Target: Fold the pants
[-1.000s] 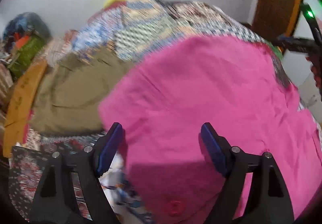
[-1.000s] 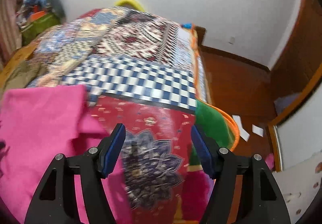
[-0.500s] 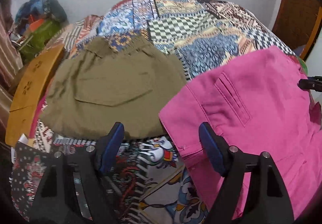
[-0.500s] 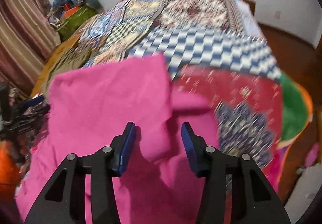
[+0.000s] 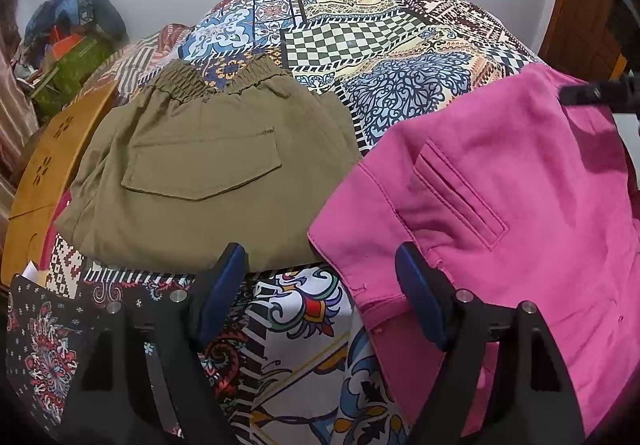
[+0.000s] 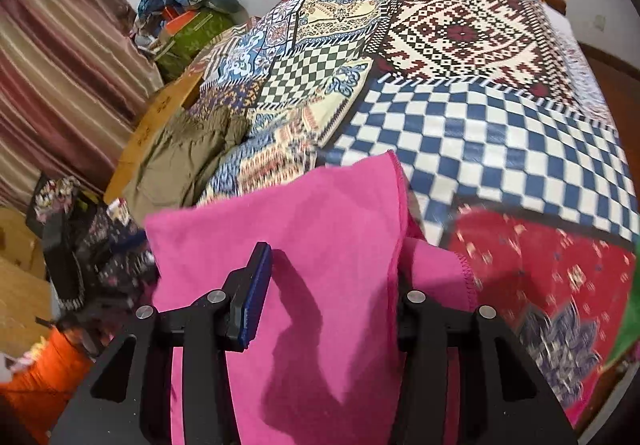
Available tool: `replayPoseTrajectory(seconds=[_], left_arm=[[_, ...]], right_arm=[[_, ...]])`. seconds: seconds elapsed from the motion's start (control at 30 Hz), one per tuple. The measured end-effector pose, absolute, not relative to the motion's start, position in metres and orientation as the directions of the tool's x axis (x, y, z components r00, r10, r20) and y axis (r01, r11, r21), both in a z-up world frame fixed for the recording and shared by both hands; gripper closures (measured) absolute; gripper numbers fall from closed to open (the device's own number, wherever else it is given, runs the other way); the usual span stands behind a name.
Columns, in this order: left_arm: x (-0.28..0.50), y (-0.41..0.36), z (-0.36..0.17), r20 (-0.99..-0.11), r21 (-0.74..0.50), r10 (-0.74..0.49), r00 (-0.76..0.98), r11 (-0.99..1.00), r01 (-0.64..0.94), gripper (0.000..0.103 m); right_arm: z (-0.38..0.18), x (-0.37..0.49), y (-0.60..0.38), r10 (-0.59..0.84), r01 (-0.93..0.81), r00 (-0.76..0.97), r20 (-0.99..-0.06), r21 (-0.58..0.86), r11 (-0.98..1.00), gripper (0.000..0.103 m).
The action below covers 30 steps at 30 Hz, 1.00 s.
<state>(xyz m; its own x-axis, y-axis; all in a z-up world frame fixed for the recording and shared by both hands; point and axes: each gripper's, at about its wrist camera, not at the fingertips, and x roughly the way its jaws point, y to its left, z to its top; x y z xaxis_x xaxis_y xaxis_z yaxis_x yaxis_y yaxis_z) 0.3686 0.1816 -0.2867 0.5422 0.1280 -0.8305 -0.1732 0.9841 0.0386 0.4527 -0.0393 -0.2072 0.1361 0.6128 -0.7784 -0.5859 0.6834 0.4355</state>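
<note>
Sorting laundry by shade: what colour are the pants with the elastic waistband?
Olive green pants, plain with no pattern. The left wrist view shows them best.

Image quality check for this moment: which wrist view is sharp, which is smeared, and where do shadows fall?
Left wrist view: sharp, pocket stitching on the olive pants crisp, fisheye bulging the bedspread. Right wrist view: motion-smeared, worst on the bedspread's red patch; the tongs cast a dark shadow on the pink pants.

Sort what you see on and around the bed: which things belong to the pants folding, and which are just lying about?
Job:
pink pants
left gripper
right gripper

Lying about:
olive shorts
patchwork bedspread
striped curtain
</note>
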Motion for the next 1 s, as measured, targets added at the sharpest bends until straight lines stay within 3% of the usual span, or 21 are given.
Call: replayPoseTrajectory(seconds=[0.17, 0.27, 0.33, 0.4, 0.5, 0.6, 0.87, 0.93, 1.0], left_arm=[[0.368, 0.18, -0.287, -0.827, 0.037, 0.127, 0.548, 0.984, -0.172, 0.028], [0.368, 0.176, -0.285, -0.829, 0.03, 0.104, 0.55, 0.989, -0.143, 0.042], [0.369, 0.172, -0.283, -0.83, 0.037, 0.098, 0.549, 0.992, -0.121, 0.052], [0.369, 0.167, -0.281, -0.83, 0.039, 0.087, 0.551, 0.994, -0.098, 0.066], [0.369, 0.164, -0.279, -0.826, 0.053, 0.096, 0.555, 0.994, -0.093, 0.075], [0.368, 0.17, -0.276, -0.832, 0.032, 0.087, 0.548, 0.993, -0.109, 0.077], [0.35, 0.194, -0.255, -0.829, 0.029, 0.111, 0.549, 0.987, -0.156, 0.075], [0.347, 0.199, -0.252, -0.832, 0.035, 0.122, 0.541, 0.985, -0.168, 0.06], [0.344, 0.204, -0.249, -0.826, 0.029, 0.127, 0.55, 0.983, -0.184, 0.037]], right_arm=[[-0.19, 0.457, -0.043, 0.654, -0.565, 0.252, -0.713, 0.441, 0.698, 0.06], [-0.177, 0.453, -0.044, 0.654, -0.583, 0.3, -0.695, 0.408, 0.702, 0.065], [-0.176, 0.452, -0.041, 0.635, -0.603, 0.279, -0.72, 0.384, 0.7, 0.088], [-0.176, 0.445, -0.042, 0.612, -0.625, 0.296, -0.733, 0.335, 0.705, 0.088], [-0.178, 0.431, -0.047, 0.579, -0.653, 0.318, -0.751, 0.27, 0.708, 0.091], [-0.182, 0.421, -0.056, 0.547, -0.652, 0.33, -0.769, 0.233, 0.721, 0.092], [-0.173, 0.396, -0.088, 0.523, -0.63, 0.397, -0.755, 0.19, 0.753, 0.092], [-0.171, 0.394, -0.092, 0.5, -0.62, 0.408, -0.764, 0.17, 0.766, 0.092], [-0.17, 0.396, -0.099, 0.508, -0.603, 0.392, -0.767, 0.203, 0.772, 0.089]])
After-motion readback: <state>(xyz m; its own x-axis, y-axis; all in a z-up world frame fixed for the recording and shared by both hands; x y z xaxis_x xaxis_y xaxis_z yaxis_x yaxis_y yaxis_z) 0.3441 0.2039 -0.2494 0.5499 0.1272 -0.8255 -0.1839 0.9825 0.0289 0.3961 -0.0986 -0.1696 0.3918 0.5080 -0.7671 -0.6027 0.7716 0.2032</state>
